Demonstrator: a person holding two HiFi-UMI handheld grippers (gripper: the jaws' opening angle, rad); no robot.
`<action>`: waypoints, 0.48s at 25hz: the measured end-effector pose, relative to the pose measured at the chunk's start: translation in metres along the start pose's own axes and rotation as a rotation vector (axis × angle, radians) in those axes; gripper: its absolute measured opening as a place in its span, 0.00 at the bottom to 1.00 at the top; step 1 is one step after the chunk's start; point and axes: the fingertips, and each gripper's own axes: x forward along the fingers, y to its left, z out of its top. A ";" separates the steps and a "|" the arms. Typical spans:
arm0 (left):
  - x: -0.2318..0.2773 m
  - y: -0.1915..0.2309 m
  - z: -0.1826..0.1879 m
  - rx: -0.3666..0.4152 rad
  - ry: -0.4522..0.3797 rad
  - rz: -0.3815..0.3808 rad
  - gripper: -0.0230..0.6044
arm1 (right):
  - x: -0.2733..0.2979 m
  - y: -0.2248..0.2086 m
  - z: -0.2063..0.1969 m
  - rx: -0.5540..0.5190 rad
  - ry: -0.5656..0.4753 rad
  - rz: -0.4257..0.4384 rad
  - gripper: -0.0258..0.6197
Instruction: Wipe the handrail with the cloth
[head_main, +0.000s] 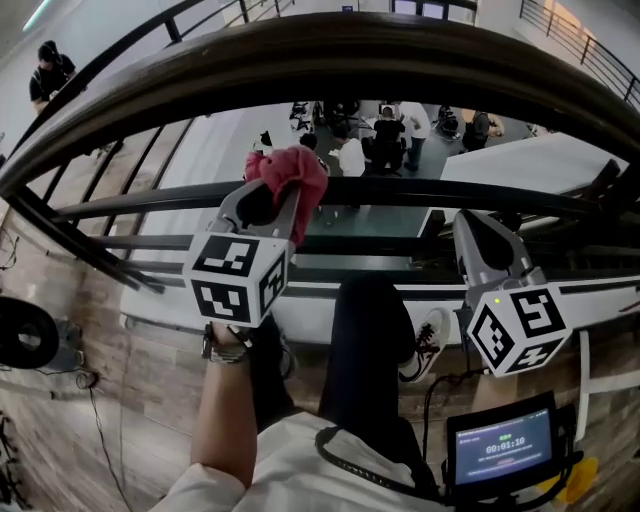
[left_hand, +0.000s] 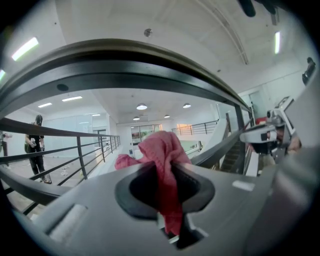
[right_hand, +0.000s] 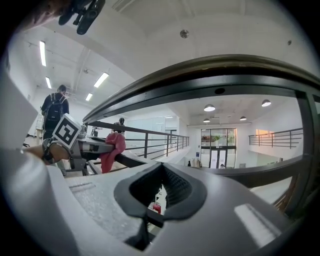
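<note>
Up top, a big dark handrail (head_main: 330, 55), bent like a bow from side to side. Under it, thinner black bars (head_main: 150, 203). Far below, a pale floor (head_main: 225, 140) with people (head_main: 385, 135) sitting and standing. Down the middle, a leg in black trousers (head_main: 365, 350), and a white shoe (head_main: 428, 340) beside it.

Next, the left claw (head_main: 270, 200), held high in front of the bars. Pressed together and pinching a pink cloth (head_main: 296, 175) right in the middle. A puffy bunch out past the tips, a tail hanging down inside. Then the right claw (head_main: 475, 225), lower and well apart from the other one. Pressed together too, with nothing in between. Down in the corner, a small lit screen (head_main: 503, 447).

About the cloth: below the big handrail and not touching it, with a clear gap in the left gripper view. Touching a thinner bar behind? Cannot tell.

About the job: cloth in the claw and held tight, so ready to go. Wiping not yet started, by the look of things. No wet streak or clean patch to be seen on the rail. Left to do, most likely: bring the cloth up onto the handrail, press, and rub along the whole length.
</note>
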 end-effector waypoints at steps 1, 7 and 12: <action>0.002 -0.005 0.001 0.003 -0.001 -0.006 0.15 | -0.002 -0.004 0.000 0.003 -0.002 -0.006 0.04; 0.014 -0.034 0.008 0.024 -0.006 -0.050 0.15 | -0.016 -0.026 0.005 0.020 -0.020 -0.050 0.04; 0.019 -0.047 0.011 0.034 -0.014 -0.053 0.15 | -0.022 -0.029 0.006 0.022 -0.028 -0.055 0.04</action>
